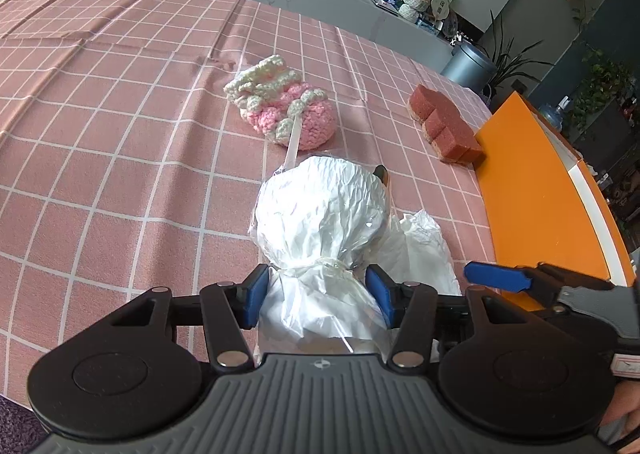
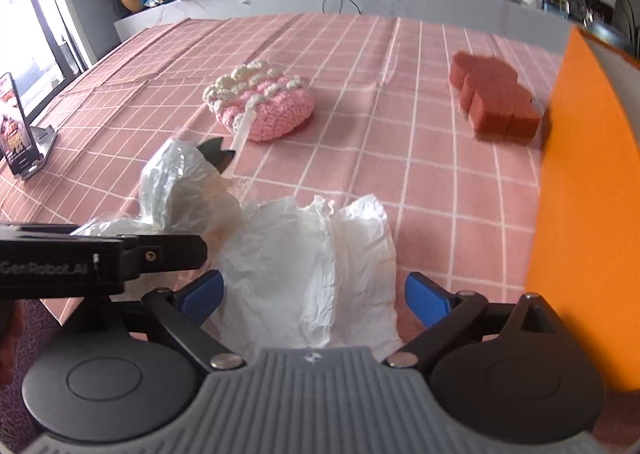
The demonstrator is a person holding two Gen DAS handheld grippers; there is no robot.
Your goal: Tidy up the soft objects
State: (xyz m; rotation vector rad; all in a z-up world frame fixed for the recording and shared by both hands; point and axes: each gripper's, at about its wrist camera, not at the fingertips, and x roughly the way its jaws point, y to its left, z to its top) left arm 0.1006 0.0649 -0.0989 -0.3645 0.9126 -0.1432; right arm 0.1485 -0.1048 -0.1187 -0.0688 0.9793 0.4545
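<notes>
A white soft bundle wrapped in clear plastic [image 1: 320, 205] lies on the pink checked tablecloth, its tied neck between the fingers of my left gripper [image 1: 318, 294], which is open around it. My right gripper [image 2: 314, 294] is open over a crumpled white plastic sheet [image 2: 320, 266] beside the bundle [image 2: 180, 181]. A pink and cream crocheted piece [image 1: 280, 105] lies farther out, also in the right wrist view [image 2: 260, 105]. A red-brown sponge block [image 1: 444, 125] sits to the right, also in the right wrist view [image 2: 496, 101].
An orange box [image 1: 536, 189] stands at the right table edge, close to the sponge; it fills the right side of the right wrist view [image 2: 584, 193]. A phone on a stand [image 2: 16, 125] is at the far left. A counter with clutter runs behind the table.
</notes>
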